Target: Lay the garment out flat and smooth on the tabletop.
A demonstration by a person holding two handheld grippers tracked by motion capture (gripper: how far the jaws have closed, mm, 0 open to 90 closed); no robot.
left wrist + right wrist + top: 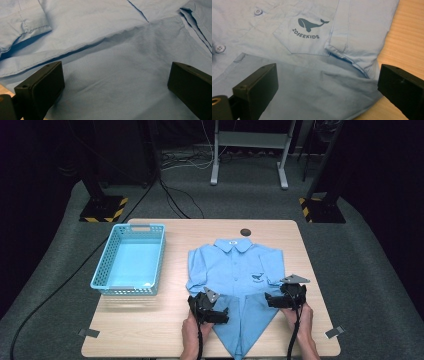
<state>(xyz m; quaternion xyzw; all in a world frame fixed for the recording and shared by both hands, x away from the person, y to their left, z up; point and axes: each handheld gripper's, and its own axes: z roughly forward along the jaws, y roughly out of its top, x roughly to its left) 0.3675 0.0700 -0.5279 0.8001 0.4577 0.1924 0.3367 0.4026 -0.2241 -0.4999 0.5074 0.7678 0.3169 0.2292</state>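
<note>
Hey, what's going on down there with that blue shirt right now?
Left gripper and right gripper both open, over the folded-up hem. Shirt flat on the table, nothing gripped. Basket off to the left, nothing in the way.

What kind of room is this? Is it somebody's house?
Probably not a house: it looks like a lab or recording studio. A bare wooden table stands on grey carpet among dark stands with hazard-striped bases, loose cables, and a blue shirt laid out for practice.
</note>
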